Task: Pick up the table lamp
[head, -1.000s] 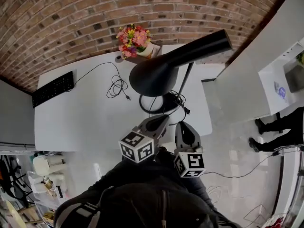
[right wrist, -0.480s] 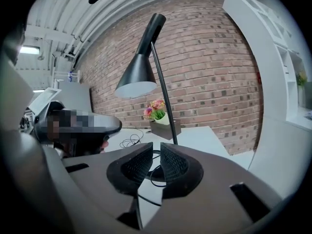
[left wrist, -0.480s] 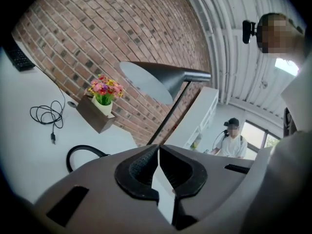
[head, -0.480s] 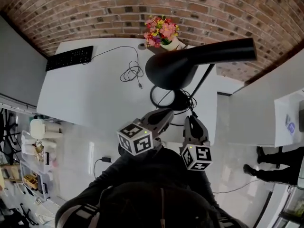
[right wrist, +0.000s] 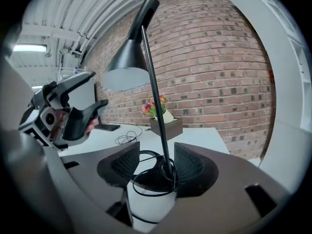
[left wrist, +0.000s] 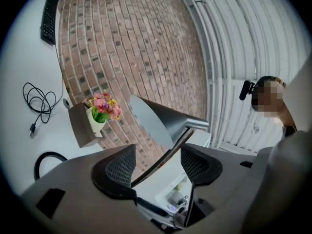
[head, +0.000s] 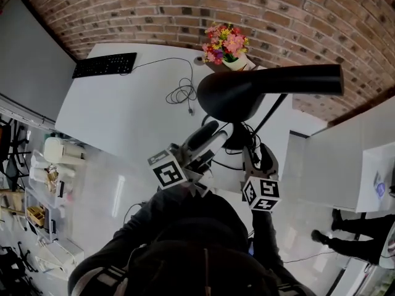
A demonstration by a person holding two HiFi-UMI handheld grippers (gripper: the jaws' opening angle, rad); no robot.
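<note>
Head view: table lamp point(head: 247, 94) upright at desk point(head: 123, 116) edge. Left gripper view: left gripper point(left wrist: 158, 152) just opened wide, stem point(left wrist: 165, 154) between pads, untouched. Right gripper view: right gripper point(right wrist: 157, 152) likewise, low on stem; centre stem before closing, avoid cord point(right wrist: 170, 172)

The lamp point(head: 233, 97) stood at the right end of the desk point(head: 123, 119). Behind it, by the wall point(head: 278, 17), flowers point(head: 226, 43) sat on a box point(right wrist: 166, 127). The keyboard point(head: 105, 65) lay at the far left corner, with a coiled cable point(head: 182, 94) between it and the lamp. My right tool point(head: 258, 155) and, to its left, my left tool point(head: 220, 130) had just been opening their jaws. Each had the lamp's pole in its gap, untouched.
</note>
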